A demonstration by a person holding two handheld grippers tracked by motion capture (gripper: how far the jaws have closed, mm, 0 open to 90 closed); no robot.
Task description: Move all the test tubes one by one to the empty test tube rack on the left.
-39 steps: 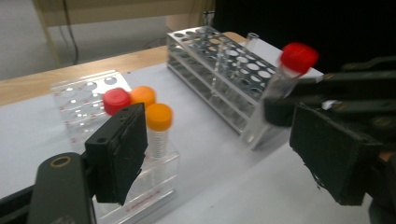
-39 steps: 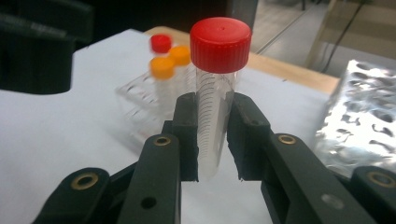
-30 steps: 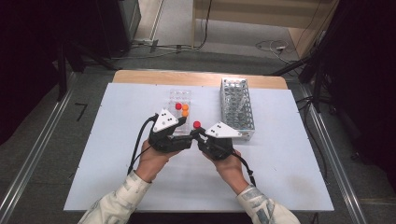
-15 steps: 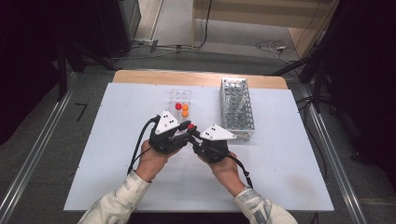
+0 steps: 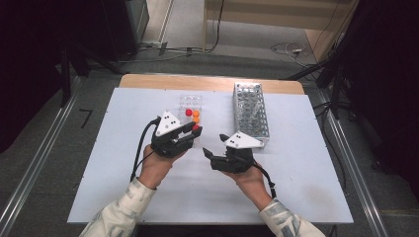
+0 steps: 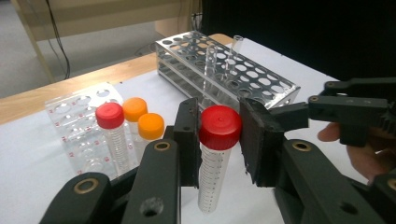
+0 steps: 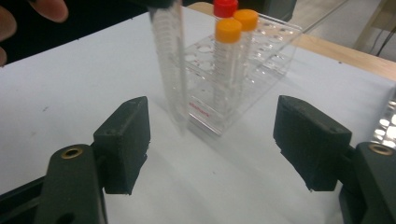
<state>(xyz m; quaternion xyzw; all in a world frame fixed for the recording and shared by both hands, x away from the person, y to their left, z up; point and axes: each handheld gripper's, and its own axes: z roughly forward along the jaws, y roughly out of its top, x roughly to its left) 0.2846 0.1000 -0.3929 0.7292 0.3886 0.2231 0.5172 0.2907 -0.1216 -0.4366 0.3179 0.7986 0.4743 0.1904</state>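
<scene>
The white counter carries everything, its near edge cut off by the person's sleeves in the high view. Beyond the right tool stands the metal rack; in the left gripper view it holds two clear uncapped tubes, hard to pick out against the shiny holes. Ahead of the left tool sits the clear plastic rack with a red-capped tube and two orange-capped tubes standing in it; its far corner runs out of the right gripper view.

The left tool is clamped on a red-capped tube just below the cap, held upright, clear of the counter as far as the blurred tip allows. In the right gripper view its cap is cut off at the top edge.

The right tool has just been opening and now stands wide with nothing between its pads, beside the held tube and apart from it.
</scene>
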